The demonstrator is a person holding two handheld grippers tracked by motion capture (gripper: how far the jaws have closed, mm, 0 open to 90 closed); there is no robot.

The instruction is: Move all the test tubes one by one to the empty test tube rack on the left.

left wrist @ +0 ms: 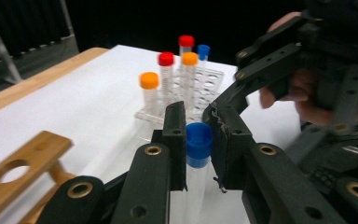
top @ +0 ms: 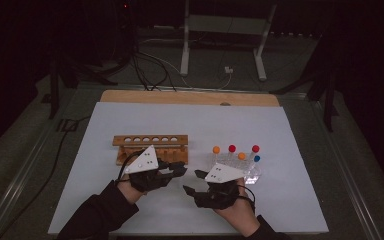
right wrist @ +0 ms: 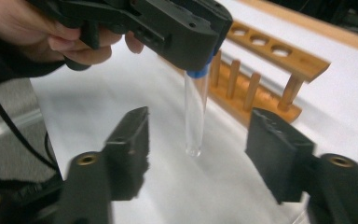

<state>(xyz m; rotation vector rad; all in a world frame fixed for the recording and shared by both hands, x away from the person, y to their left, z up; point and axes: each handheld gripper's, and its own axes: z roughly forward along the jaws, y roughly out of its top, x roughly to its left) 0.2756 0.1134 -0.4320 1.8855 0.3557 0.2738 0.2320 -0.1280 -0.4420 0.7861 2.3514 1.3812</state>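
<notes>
My left gripper (left wrist: 196,113) is shut on a clear test tube, pressing on its blue cap (left wrist: 199,140). In the right gripper view that tube (right wrist: 195,112) hangs upright under the left gripper (right wrist: 177,28), its round bottom just above the white mat. My right gripper (right wrist: 198,122) stands open, one jaw on each side of the tube's lower end and clear of the glass. From above, the left gripper (top: 179,169) and right gripper (top: 192,182) face each other near the table's front.
A wooden tube rack (top: 150,141) with a row of holes stands behind the left gripper. A clear plastic rack (top: 252,175) behind the right gripper holds several tubes with orange, red and blue caps (left wrist: 166,59). A white mat (top: 190,120) covers the table.
</notes>
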